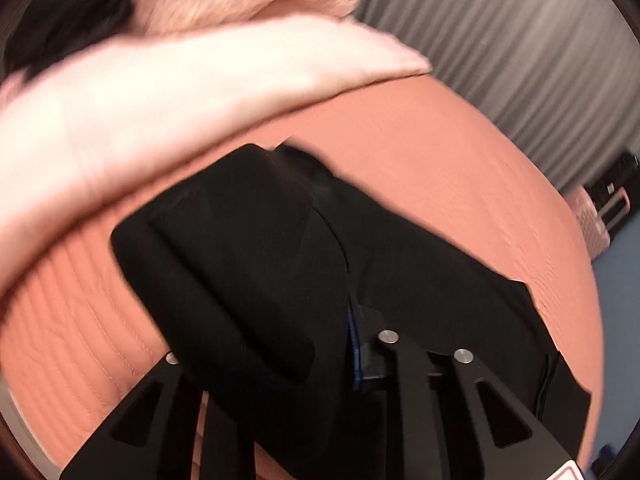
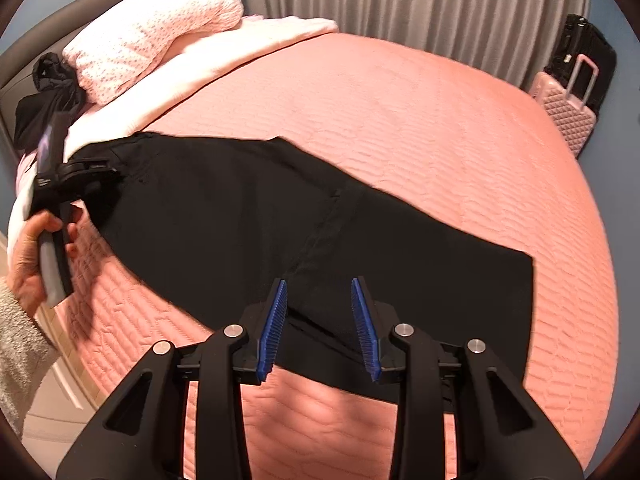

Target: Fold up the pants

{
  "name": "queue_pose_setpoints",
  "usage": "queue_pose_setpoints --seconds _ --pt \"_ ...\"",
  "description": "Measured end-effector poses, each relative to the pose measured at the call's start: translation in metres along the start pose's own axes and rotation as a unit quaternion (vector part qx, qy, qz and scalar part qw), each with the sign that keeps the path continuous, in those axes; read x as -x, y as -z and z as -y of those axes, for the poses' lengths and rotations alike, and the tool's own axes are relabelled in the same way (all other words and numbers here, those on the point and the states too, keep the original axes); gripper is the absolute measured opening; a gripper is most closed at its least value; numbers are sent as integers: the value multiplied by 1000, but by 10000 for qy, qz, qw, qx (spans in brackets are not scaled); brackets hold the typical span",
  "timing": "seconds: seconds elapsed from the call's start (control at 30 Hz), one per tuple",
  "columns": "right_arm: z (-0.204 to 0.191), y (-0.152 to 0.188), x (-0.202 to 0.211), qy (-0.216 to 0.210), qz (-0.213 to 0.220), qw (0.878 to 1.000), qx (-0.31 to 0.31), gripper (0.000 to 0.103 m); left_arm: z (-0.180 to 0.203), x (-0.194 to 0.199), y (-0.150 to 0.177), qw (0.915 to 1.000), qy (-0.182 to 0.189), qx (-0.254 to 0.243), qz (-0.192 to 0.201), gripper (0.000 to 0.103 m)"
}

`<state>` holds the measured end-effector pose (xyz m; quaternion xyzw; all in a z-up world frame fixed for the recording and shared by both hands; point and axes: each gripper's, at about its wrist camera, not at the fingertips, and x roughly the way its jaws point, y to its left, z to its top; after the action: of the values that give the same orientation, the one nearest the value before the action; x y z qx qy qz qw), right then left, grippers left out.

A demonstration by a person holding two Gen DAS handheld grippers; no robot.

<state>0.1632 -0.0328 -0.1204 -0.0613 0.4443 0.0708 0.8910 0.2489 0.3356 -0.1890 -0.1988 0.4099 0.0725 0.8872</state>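
Blue-padded right gripper (image 2: 319,330) hangs open and empty at lower centre over the black pants (image 2: 248,216) spread across the pink bedspread (image 2: 420,128), while the left gripper (image 2: 90,170) at left pinches their edge, which may slip or bunch.

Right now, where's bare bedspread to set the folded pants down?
Free: the wide bedspread stretch between the pants and the curtain, toward the suitcases; also a strip below the pants' near edge. Crowded: the head end, with pillow, white blanket and dark clothes.
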Motion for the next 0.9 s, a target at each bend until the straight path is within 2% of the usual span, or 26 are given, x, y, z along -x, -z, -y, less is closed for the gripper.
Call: queue_pose_setpoints --seconds 0.07,0.13,0.2,0.23,0.33,0.37,0.43,0.47,0.5,0.53,0.6,0.63,0.67,0.73,0.77,0.8,0.83,0.9 --pt "19 1 10 154 91 9998 -112 33 34 26 -5 9988 85 -383 281 16" --pt "39 3 20 329 179 9990 -233 33 78 55 -7 9941 242 -870 601 16" --pt "70 8 33 601 221 9968 -473 34 135 88 0 9826 479 -1552 900 16" --pt "87 11 40 696 239 9955 -605 34 170 105 10 9737 654 -1928 1019 16" --pt "140 26 63 1016 342 9886 -1056 34 246 129 45 9519 1049 -2661 1095 16" --pt "159 34 72 1163 368 9853 -1193 34 277 133 67 9422 1236 -2948 1002 16" --pt "188 49 84 1317 382 9803 -1421 35 321 128 108 9294 1477 -3299 742 16" --pt "206 60 89 1384 367 9771 -1571 35 350 114 142 9216 1608 -3512 385 16" --pt "217 67 92 1410 342 9751 -1679 35 363 106 161 9183 1663 -3589 142 16" --pt "228 75 94 1395 296 9735 -1788 35 382 82 195 9121 1758 -3687 -349 16" --pt "249 93 95 1363 172 9695 -2029 35 401 44 243 9054 1709 -3689 -1221 16" --pt "255 97 95 1349 132 9686 -2082 35 405 33 265 9035 1500 -3711 -1530 16" --pt "262 104 95 1291 84 9677 -2162 35 408 45 279 9058 1390 -3815 -1214 16" --pt "267 112 93 1227 68 9679 -2191 35 411 75 290 9007 1375 -4035 -838 18" --pt "269 114 88 1162 16 9686 -2197 35 413 89 291 8994 1380 -4081 -742 21" --pt "270 115 82 1072 -21 9689 -2230 35 413 101 290 8975 1487 -4096 -684 29" --pt "274 115 77 987 -28 9688 -2273 35 412 109 288 8955 1670 -4065 -702 33" --pt "271 114 65 553 -12 9694 -2392 36 403 117 280 8986 1882 -3893 -740 35"
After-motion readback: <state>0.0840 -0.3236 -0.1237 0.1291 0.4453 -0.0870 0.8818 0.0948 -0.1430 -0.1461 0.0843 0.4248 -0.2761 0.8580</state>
